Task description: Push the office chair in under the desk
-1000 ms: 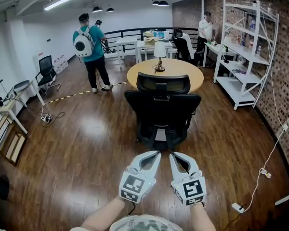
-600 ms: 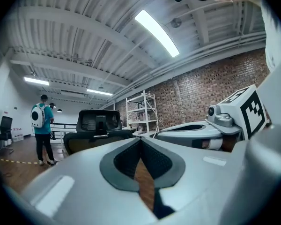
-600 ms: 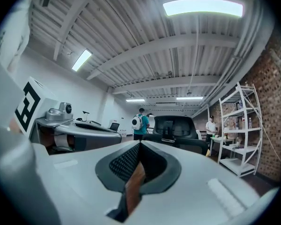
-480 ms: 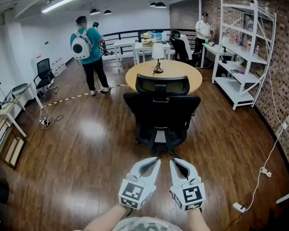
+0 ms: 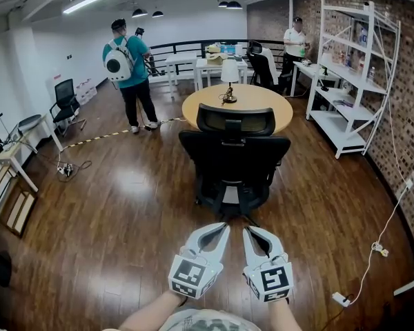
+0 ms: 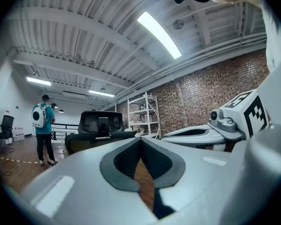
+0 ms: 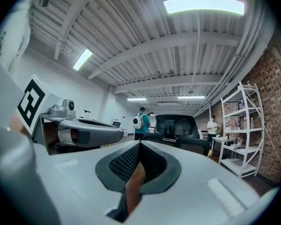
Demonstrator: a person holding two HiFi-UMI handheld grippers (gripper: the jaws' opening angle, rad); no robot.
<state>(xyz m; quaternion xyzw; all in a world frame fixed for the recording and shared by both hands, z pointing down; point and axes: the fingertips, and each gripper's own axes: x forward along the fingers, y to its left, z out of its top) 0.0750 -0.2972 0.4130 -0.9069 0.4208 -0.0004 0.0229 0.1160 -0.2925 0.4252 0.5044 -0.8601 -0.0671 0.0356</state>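
The black office chair (image 5: 233, 158) stands upright on the wood floor (image 5: 124, 212), its tall back and headrest (image 5: 234, 119) facing the camera. Just beyond it is the round, tan worktop (image 5: 265, 105). The seat seems not tucked beneath it, though the backrest hides that gap.

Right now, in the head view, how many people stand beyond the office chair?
2. A person in a teal shirt stands back left; a person in a white shirt stands back right by the shelving. Others may be hidden.
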